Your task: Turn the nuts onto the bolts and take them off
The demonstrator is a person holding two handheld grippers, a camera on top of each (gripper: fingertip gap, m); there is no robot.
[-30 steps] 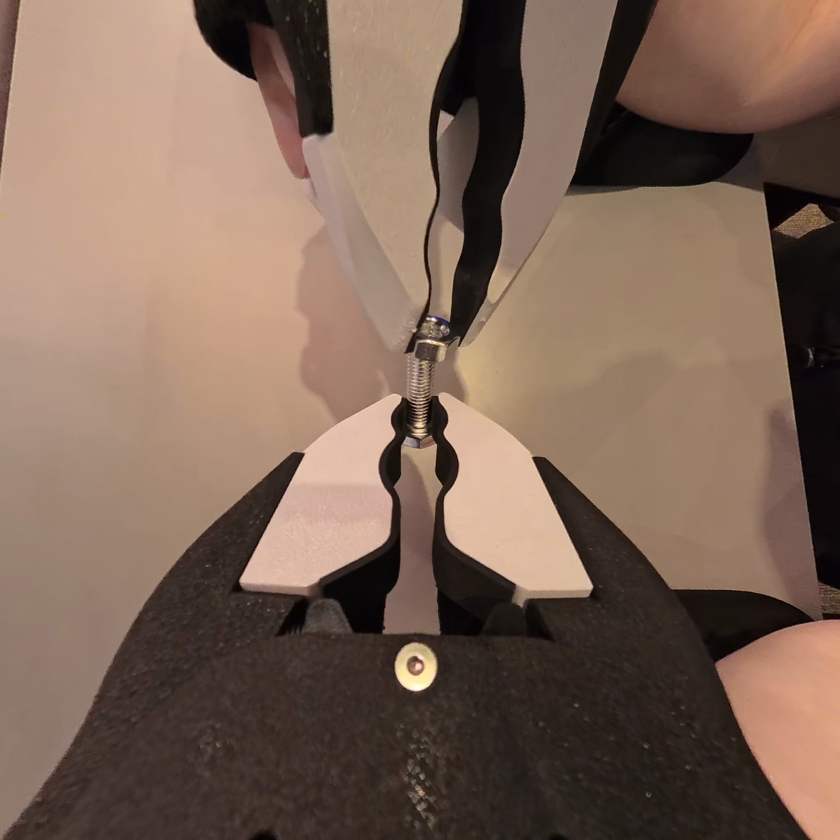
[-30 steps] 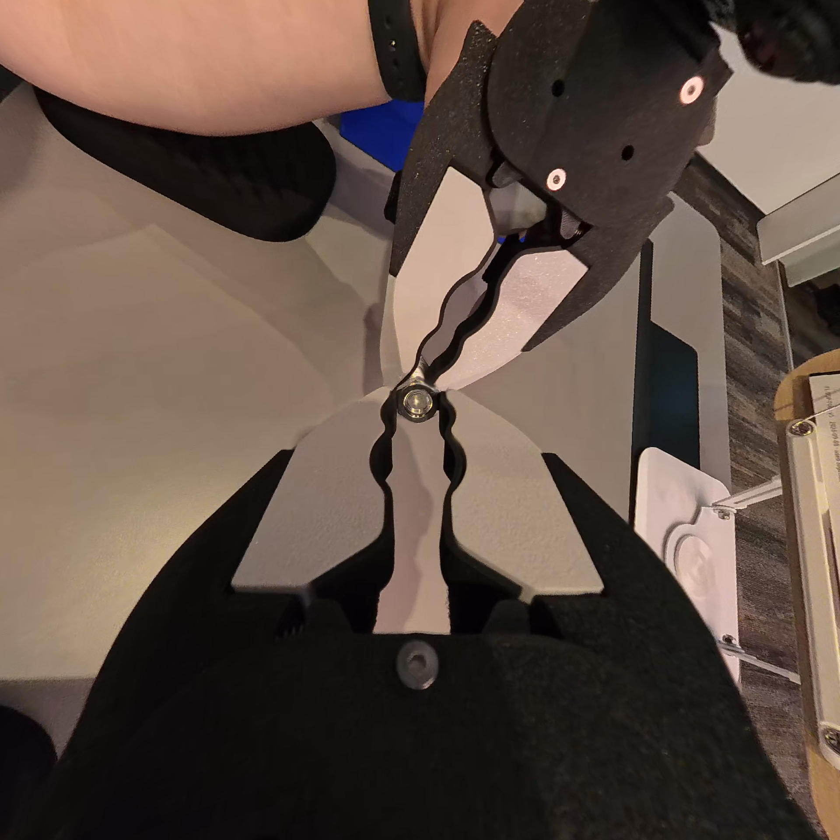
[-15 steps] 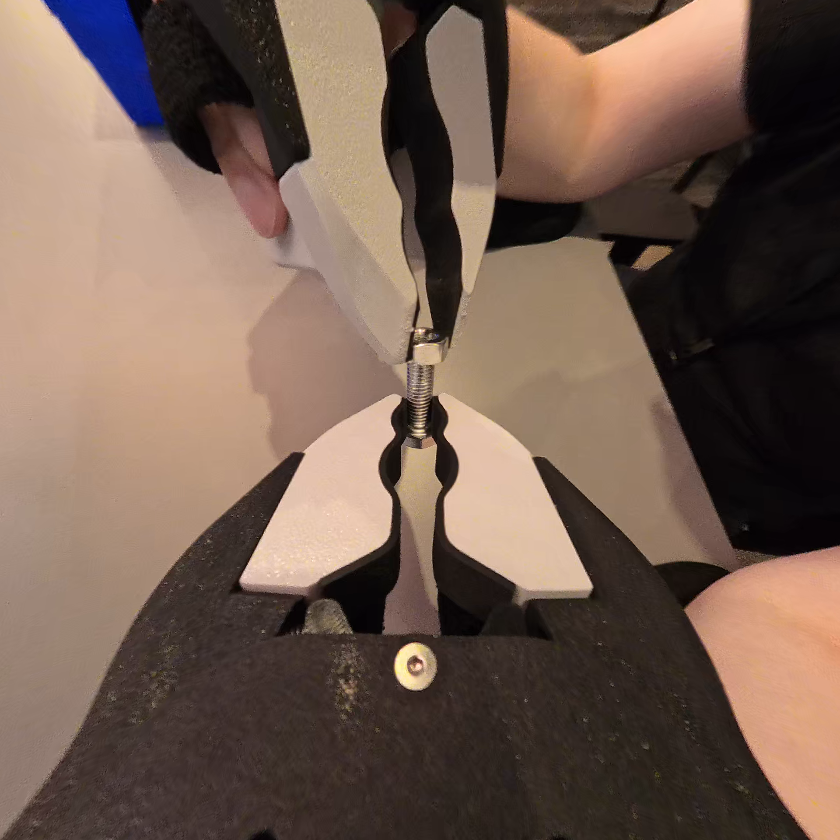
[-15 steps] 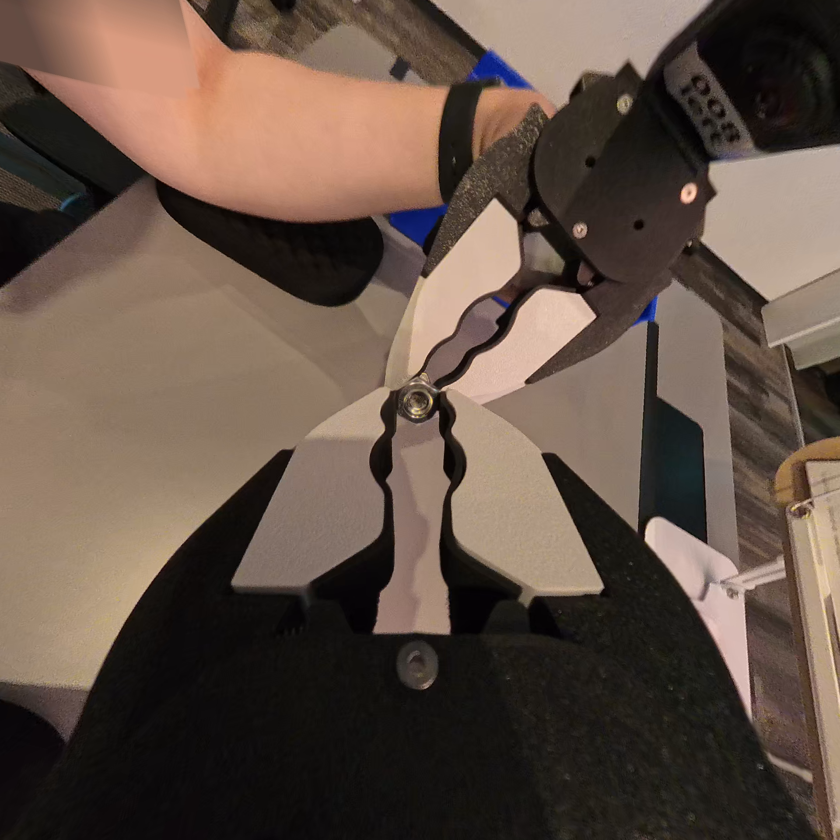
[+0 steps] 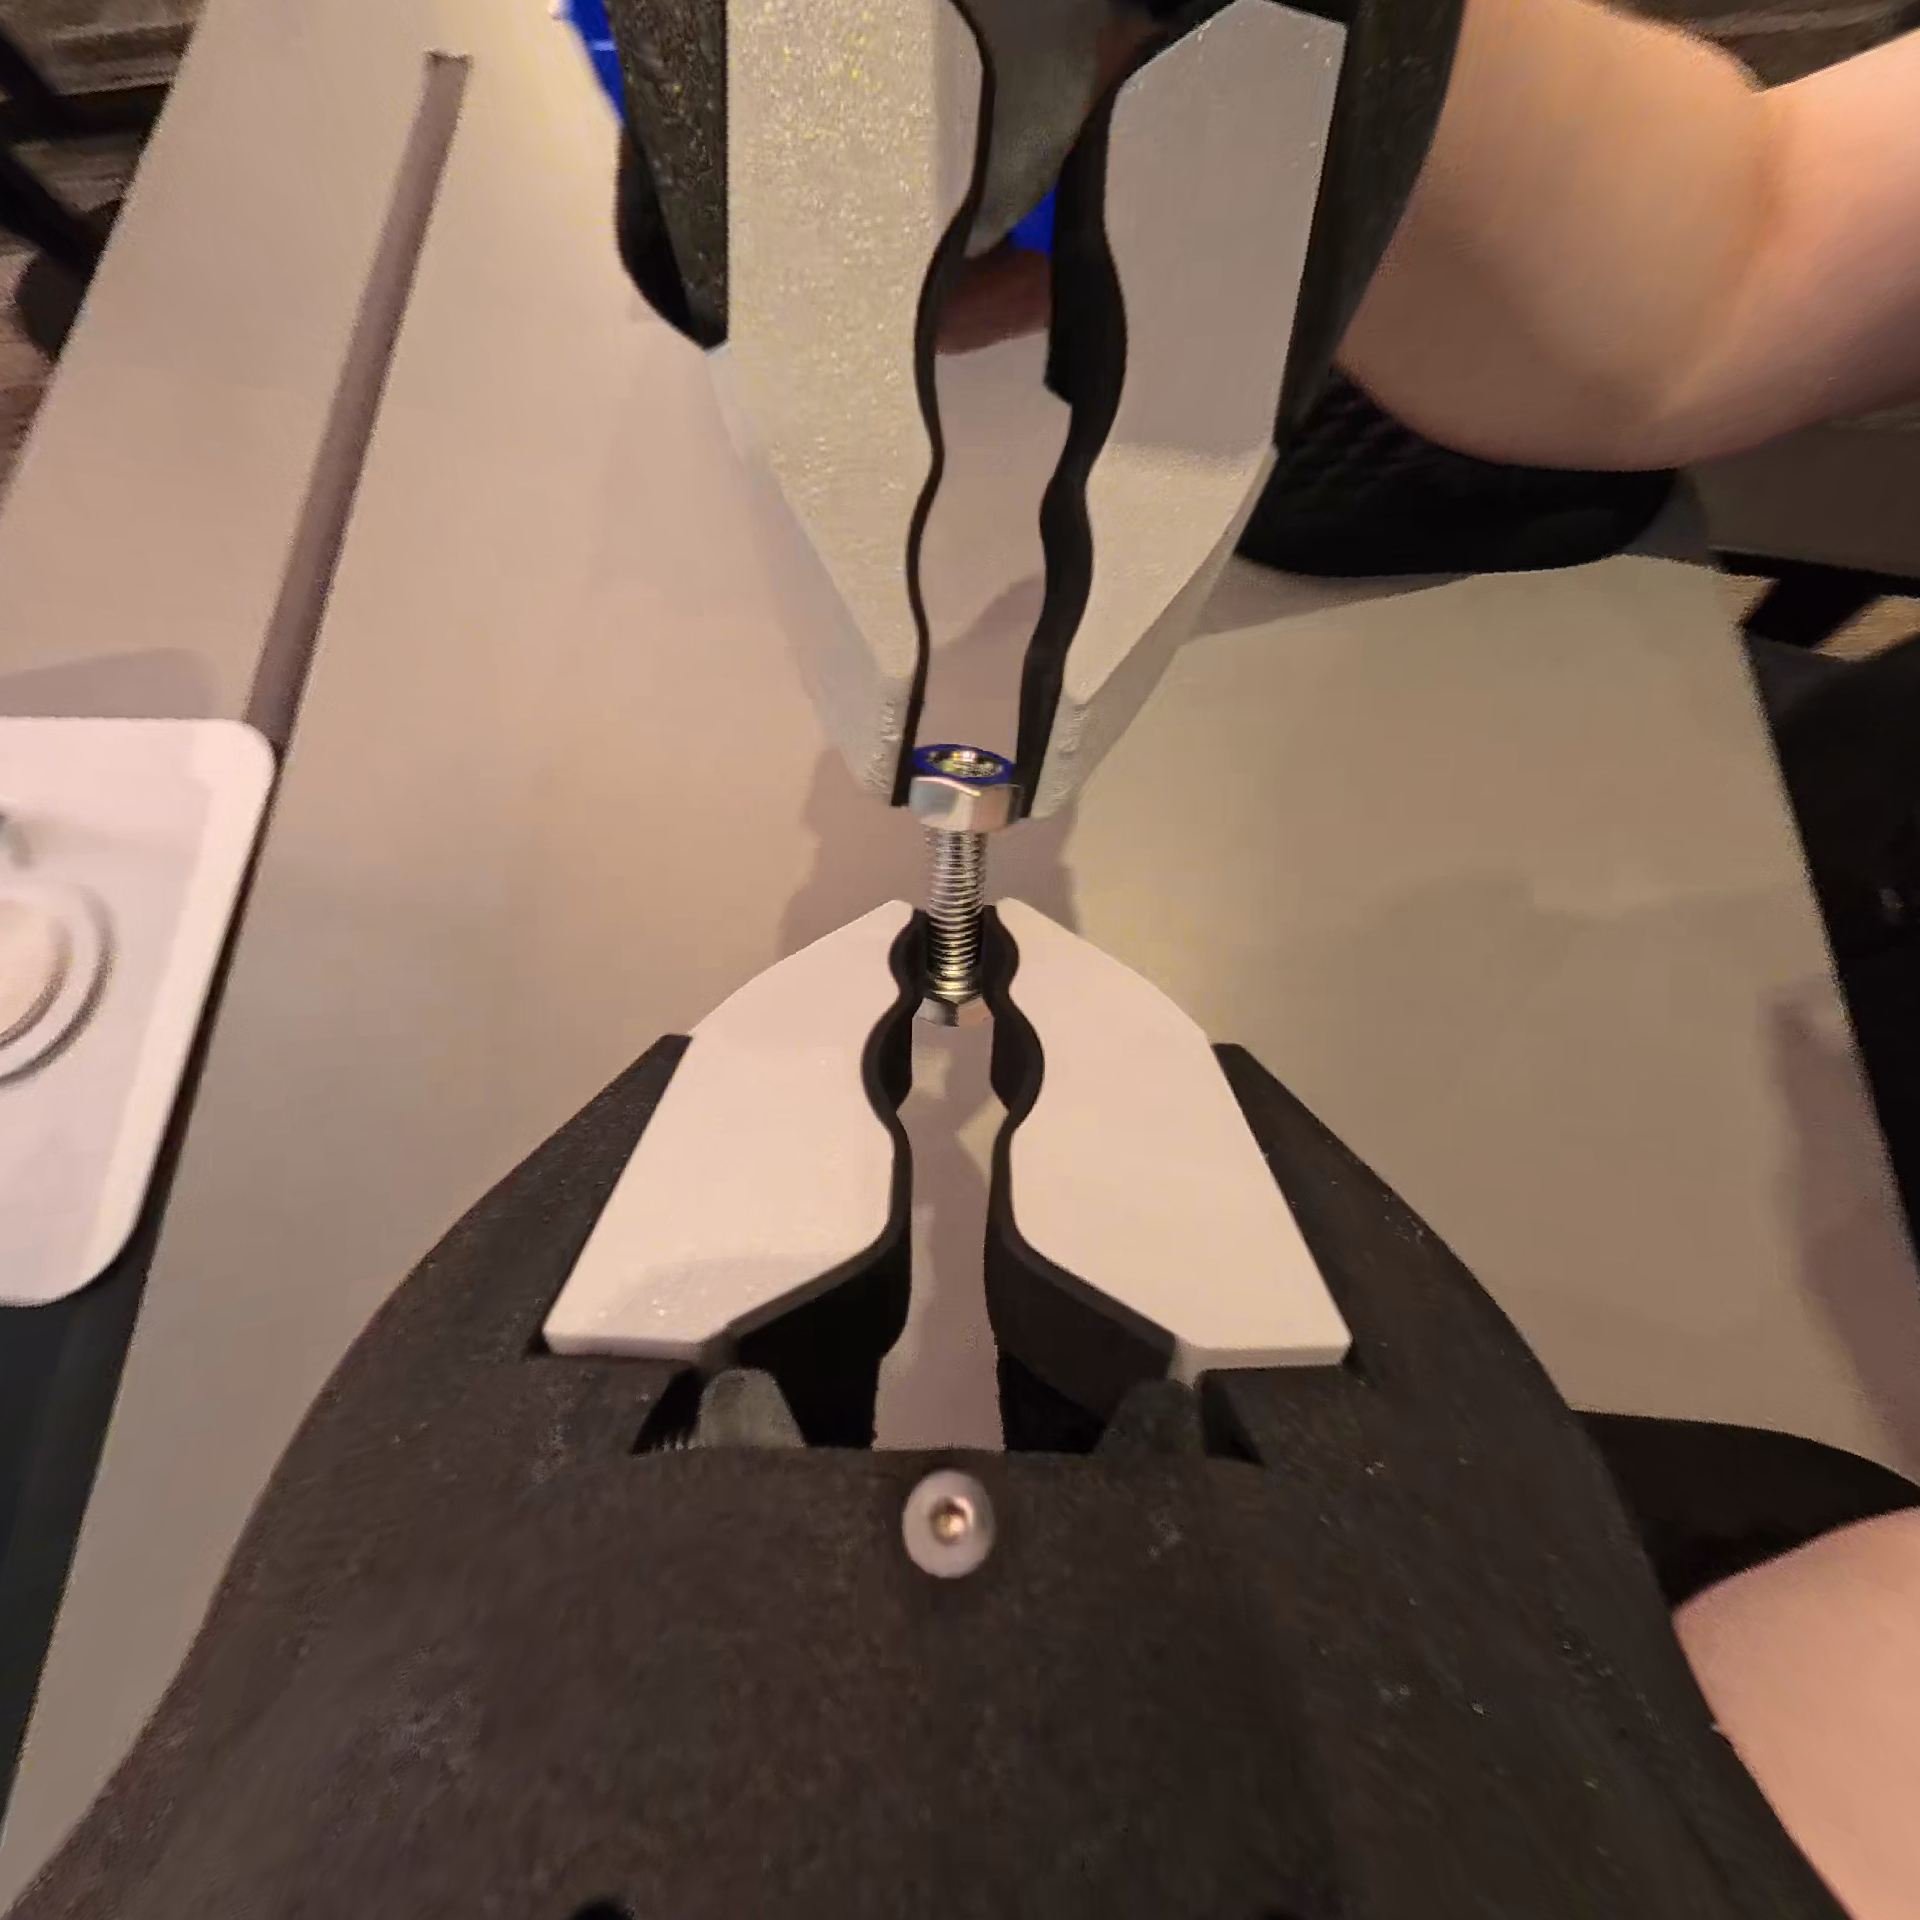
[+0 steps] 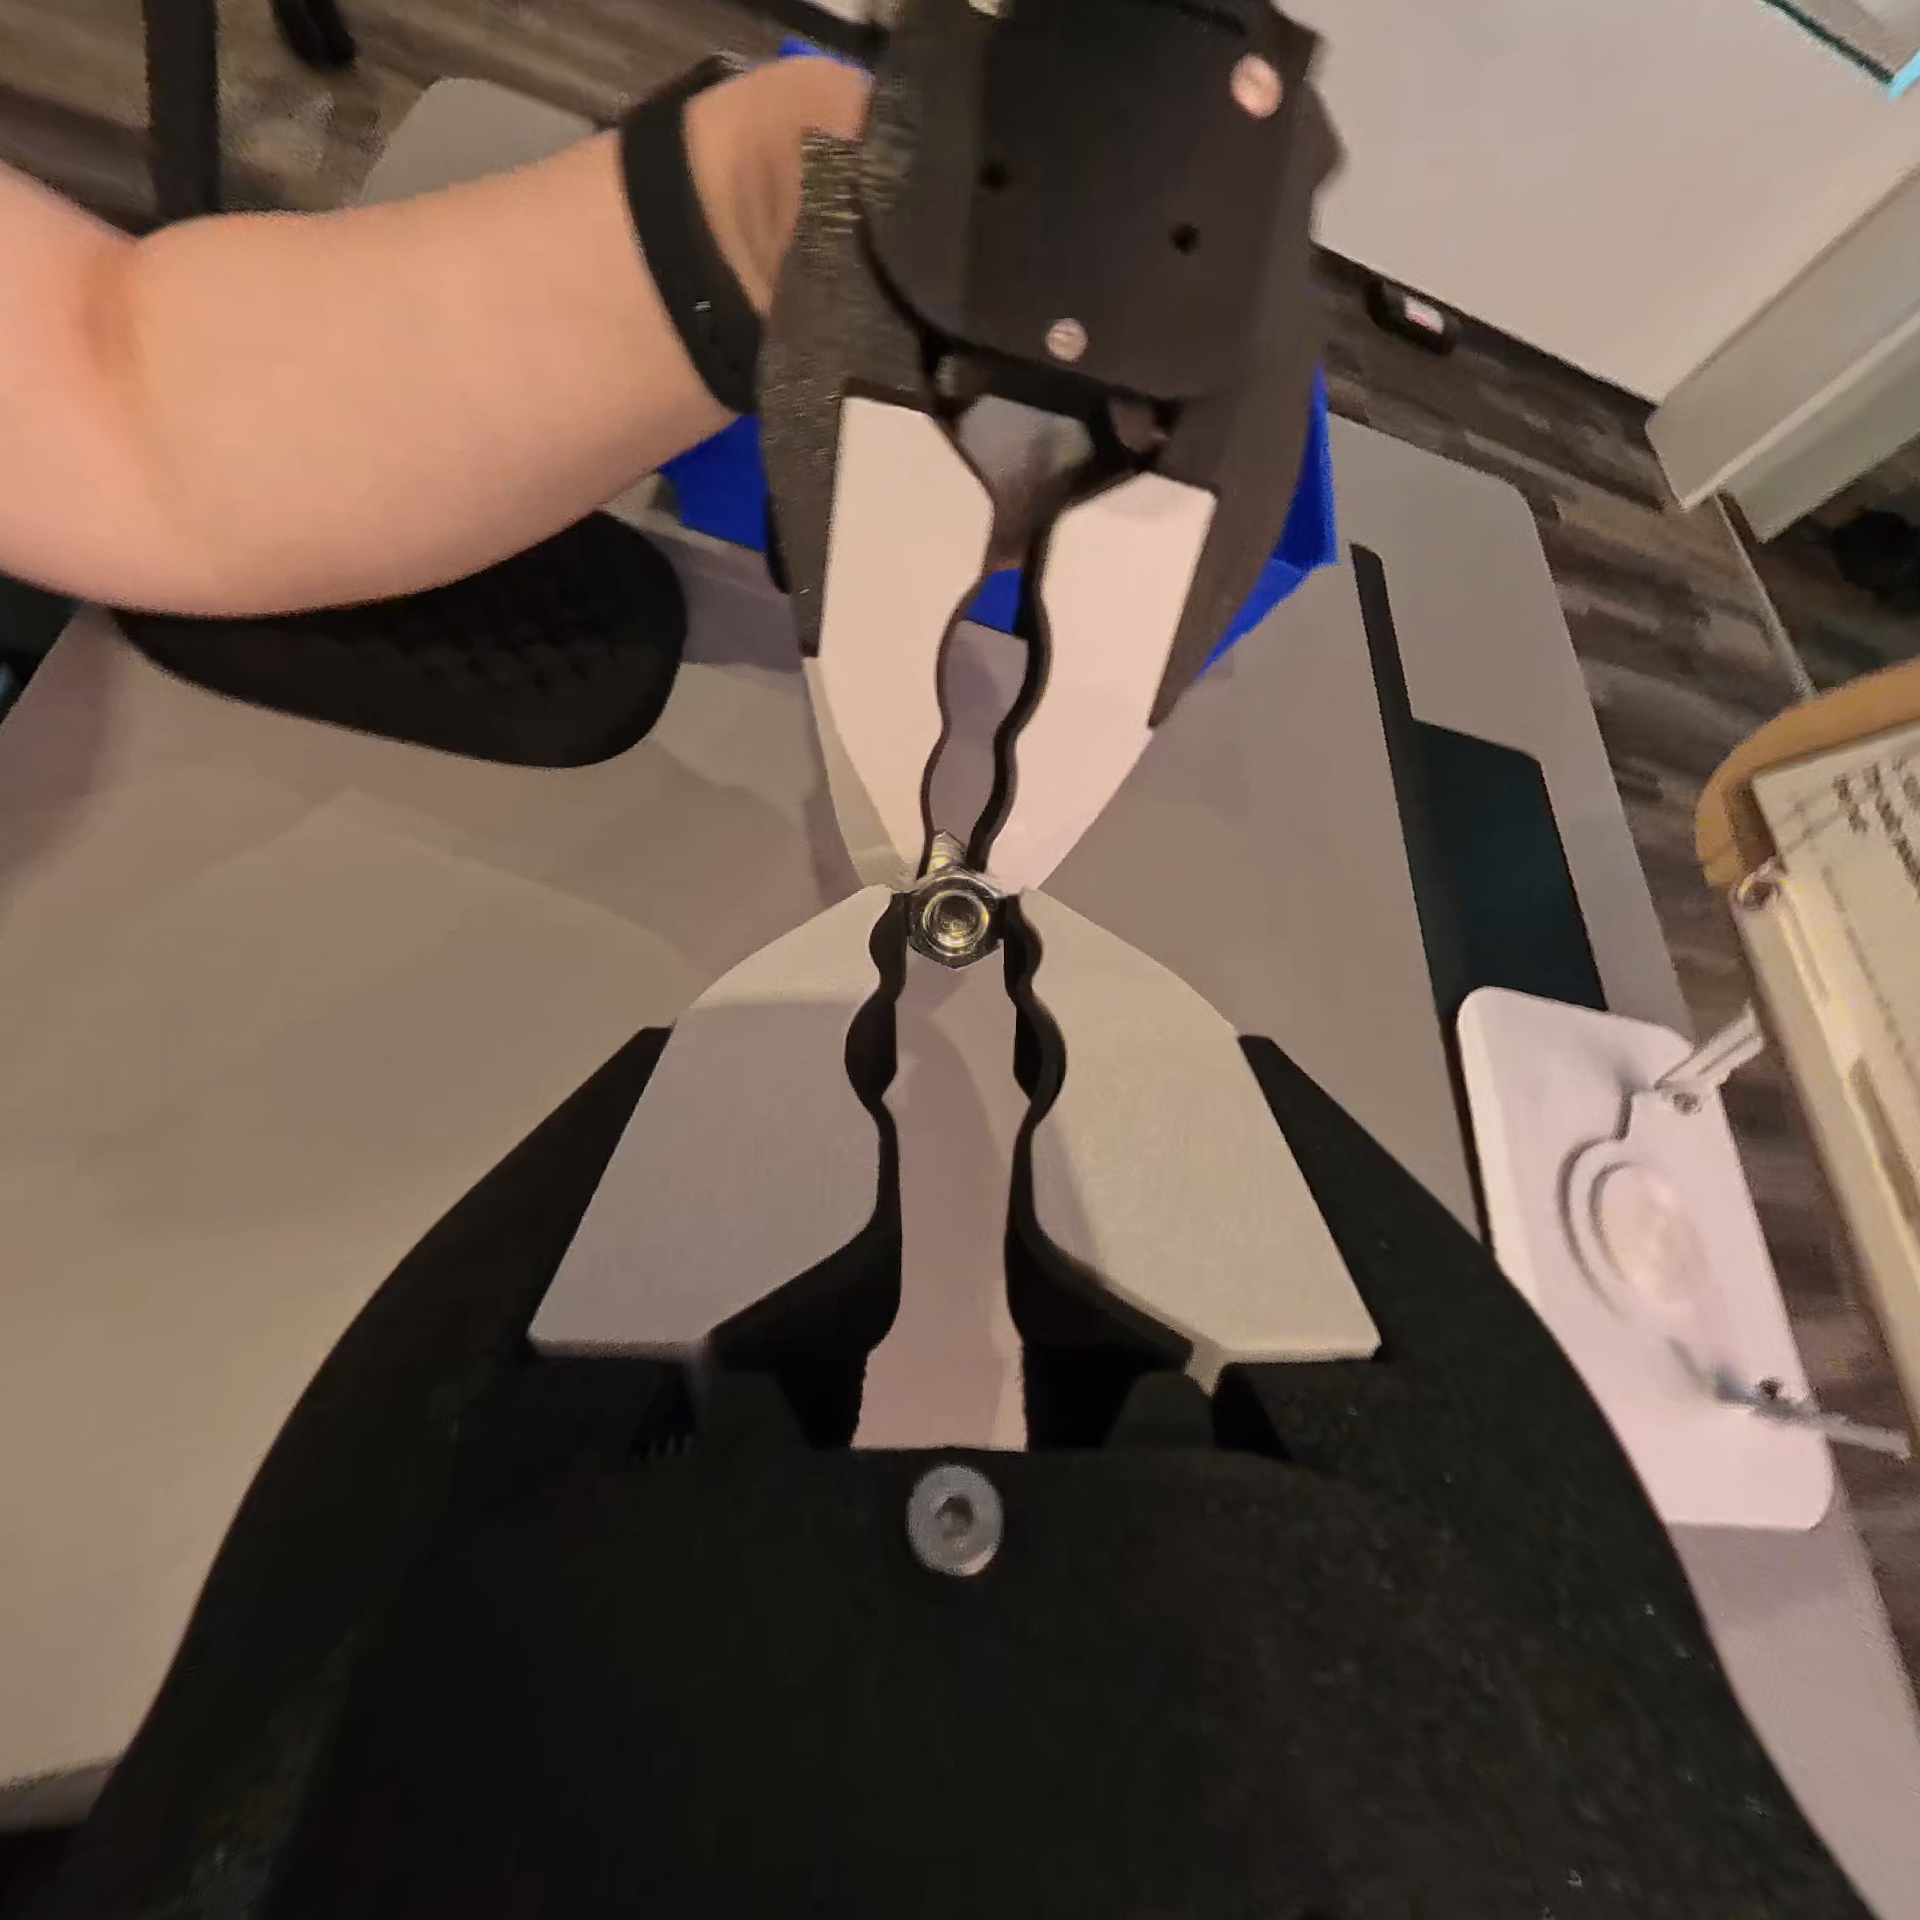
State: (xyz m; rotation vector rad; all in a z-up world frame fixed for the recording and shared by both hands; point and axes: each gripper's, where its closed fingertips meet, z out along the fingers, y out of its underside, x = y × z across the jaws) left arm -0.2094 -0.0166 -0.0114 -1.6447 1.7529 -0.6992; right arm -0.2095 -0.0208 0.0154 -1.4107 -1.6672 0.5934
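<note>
Bolt (image 5: pixel 951 935) and nut (image 5: pixel 961 790) hang above the grey table (image 5: pixel 520 831), the left gripper (image 5: pixel 951 925) clamped on the bolt's head end while the right gripper (image 6: pixel 951 920) pinches the nut threaded on its far tip.

The tabletop (image 5: pixel 540 665) lies bare under and to both sides of the meeting fingers (image 5: pixel 800 1143), leaving wide room there. A white tray (image 6: pixel 1642 1268) sits near its edge, well apart. A blue box (image 6: pixel 727 488) and a black armrest (image 6: pixel 436 644) block the far side.
</note>
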